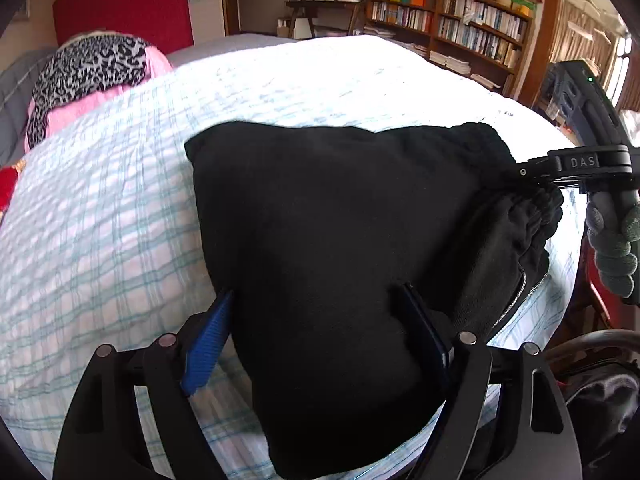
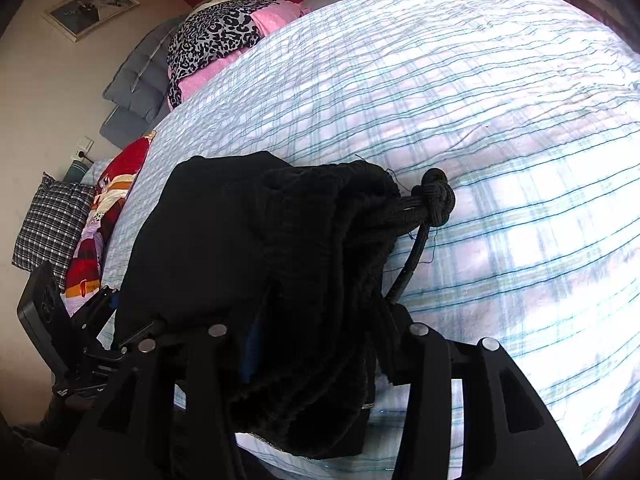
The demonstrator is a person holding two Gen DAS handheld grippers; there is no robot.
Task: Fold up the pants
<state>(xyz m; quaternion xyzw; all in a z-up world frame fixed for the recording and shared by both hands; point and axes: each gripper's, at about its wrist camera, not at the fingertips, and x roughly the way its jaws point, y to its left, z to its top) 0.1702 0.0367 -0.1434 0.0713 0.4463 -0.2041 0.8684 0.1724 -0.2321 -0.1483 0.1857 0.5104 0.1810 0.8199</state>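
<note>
The black pants (image 1: pixel 328 220) lie folded into a thick bundle on the checked bedcover (image 1: pixel 120 200). My left gripper (image 1: pixel 316 320) stands wide open astride the bundle's near end, its blue pad (image 1: pixel 208 344) beside the cloth's left edge. At the right, the gathered waistband (image 1: pixel 532 216) lies under my right gripper (image 1: pixel 536 180), held by a gloved hand (image 1: pixel 612 240). In the right wrist view the waistband (image 2: pixel 320 260) fills the gap of my right gripper (image 2: pixel 320 332), whose fingers stand apart around it. The knotted drawstring (image 2: pixel 436 196) pokes out onto the bedcover (image 2: pixel 520 120).
A leopard-print and pink pillow (image 1: pixel 88 68) lies at the bed's head, with grey bedding (image 2: pixel 136 88) beside it. A checked cushion (image 2: pixel 52 228) and red patterned fabric (image 2: pixel 104 216) sit at the bed's left side. Bookshelves (image 1: pixel 448 20) stand beyond the bed.
</note>
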